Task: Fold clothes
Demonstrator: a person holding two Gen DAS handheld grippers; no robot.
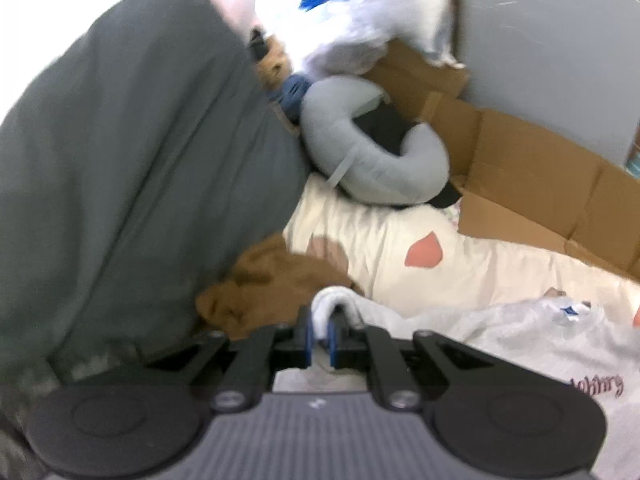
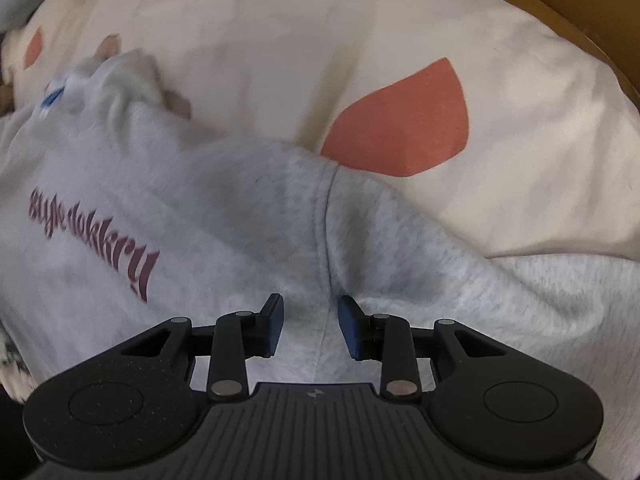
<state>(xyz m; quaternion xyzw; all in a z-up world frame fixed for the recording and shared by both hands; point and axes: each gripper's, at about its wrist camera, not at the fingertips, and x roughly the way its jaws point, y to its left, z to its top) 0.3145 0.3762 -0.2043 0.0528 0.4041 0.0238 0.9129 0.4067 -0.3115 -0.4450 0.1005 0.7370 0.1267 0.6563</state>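
Light grey marl sweatshirt w/ maroon lettering (image 2: 224, 216): lies on cream bedsheet w/ salmon patches (image 2: 280, 52). Brown fleece garment (image 1: 276, 280): on the sheet, left of sweatshirt, against dark grey duvet (image 1: 132, 168). Grey U-shaped neck pillow (image 1: 372, 152): behind, beside flattened cardboard box (image 1: 532, 176).

Bed spread with a cream sheet (image 2: 280, 40) printed with coral patches. Directly on the sheet: light grey sweatshirt (image 2: 240, 208) with dark red lettering, lying rumpled; brown fleecy garment (image 1: 272, 280), bunched beside a big dark grey pillow or duvet (image 1: 132, 152), probably leaning; grey U-shaped neck pillow (image 1: 372, 160) farther back, against flattened brown cardboard (image 1: 528, 168) along the wall side. White fabric heaped behind, too blurred to name.
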